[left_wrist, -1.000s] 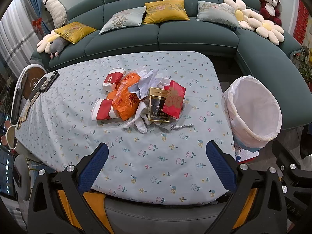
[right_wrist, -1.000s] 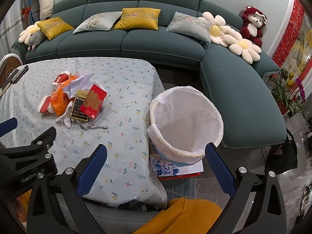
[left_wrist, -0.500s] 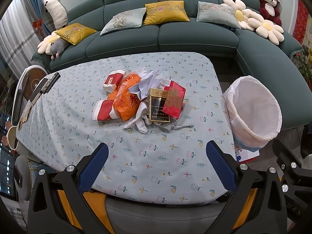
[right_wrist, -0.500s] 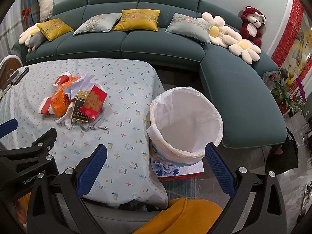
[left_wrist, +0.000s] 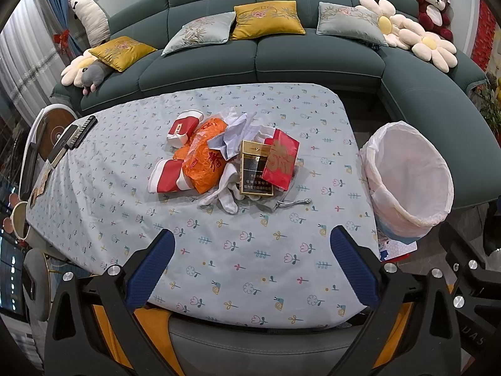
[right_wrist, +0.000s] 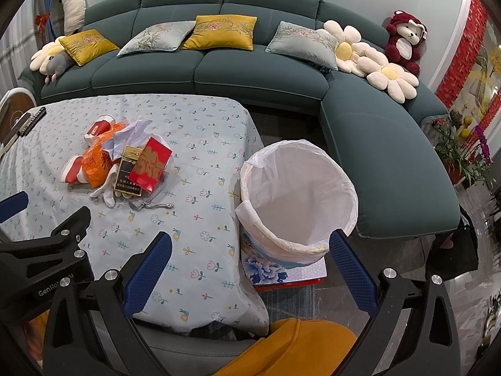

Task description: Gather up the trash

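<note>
The left gripper hangs above the near edge of the table, its blue-padded fingers spread wide with nothing between them. Straight ahead of it, past a bare stretch of flowered cloth, lies the trash pile: an orange plastic bag in the middle, two red-and-white paper cups on its left side, crumpled white paper behind, a gold-edged dark box with a red envelope leaning over its right edge, and white crumpled tissue at the near side. A small metal piece lies just in front of the box, toward the gripper.

The right gripper is likewise wide open and holds nothing; it hovers over the table's right near corner, where the cloth drops away. The pile sits ahead and to its left, well apart from its fingers. Just ahead and slightly right, between its fingertips, stands the trash bin, lined with a white bag and holding nothing visible. The bin rests on a flat box with blue flowers, just beside the table's right edge.

Beyond the table's far edge runs a dark green sofa with cushions and plush toys, and a narrow gap of floor separates them
</note>
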`<state>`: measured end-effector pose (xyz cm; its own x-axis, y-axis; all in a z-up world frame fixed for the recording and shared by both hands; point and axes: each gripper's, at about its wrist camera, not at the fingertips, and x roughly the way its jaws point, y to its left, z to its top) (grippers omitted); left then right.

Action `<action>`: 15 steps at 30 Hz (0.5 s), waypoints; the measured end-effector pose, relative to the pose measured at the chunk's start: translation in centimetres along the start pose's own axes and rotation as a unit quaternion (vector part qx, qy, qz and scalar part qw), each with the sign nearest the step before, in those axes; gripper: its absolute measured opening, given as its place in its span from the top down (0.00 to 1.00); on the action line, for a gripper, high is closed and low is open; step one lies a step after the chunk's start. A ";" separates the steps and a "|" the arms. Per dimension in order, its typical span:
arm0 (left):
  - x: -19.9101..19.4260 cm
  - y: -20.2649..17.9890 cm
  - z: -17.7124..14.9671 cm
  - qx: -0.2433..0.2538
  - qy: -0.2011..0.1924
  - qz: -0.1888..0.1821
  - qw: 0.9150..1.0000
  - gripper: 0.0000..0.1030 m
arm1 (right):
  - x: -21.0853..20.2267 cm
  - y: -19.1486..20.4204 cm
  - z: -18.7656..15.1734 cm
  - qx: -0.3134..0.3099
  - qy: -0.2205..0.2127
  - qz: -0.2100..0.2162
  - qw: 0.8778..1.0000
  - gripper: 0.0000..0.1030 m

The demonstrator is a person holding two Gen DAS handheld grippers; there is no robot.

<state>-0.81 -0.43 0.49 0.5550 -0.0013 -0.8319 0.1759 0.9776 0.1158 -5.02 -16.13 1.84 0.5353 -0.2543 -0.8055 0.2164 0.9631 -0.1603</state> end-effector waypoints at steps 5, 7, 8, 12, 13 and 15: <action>0.1 0.1 0.0 0.000 0.001 -0.001 1.000 0.09 | 0.0 0.0 0.1 0.000 0.001 -0.001 1.000 0.07; 0.1 0.1 0.0 0.000 0.001 -0.001 1.000 0.09 | 0.0 0.0 0.0 0.000 0.000 0.000 1.000 0.07; 0.1 0.1 0.0 -0.001 0.002 -0.001 1.000 0.09 | -0.1 0.0 0.0 -0.001 0.000 0.000 1.000 0.07; 0.1 0.1 -0.1 0.000 0.002 0.000 1.000 0.09 | 0.0 0.0 0.1 -0.002 -0.001 -0.001 1.000 0.07; 0.1 0.1 -0.1 0.000 0.001 0.000 1.000 0.09 | 0.0 0.0 0.0 -0.002 -0.001 -0.001 1.000 0.07; 0.1 0.1 0.0 0.000 0.001 0.000 1.000 0.09 | 0.0 0.0 0.1 -0.001 -0.001 -0.002 1.000 0.07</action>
<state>-0.79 -0.36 0.40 0.5527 -0.0017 -0.8334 0.1763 0.9776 0.1149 -4.99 -16.15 1.89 0.5360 -0.2574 -0.8040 0.2156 0.9625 -0.1644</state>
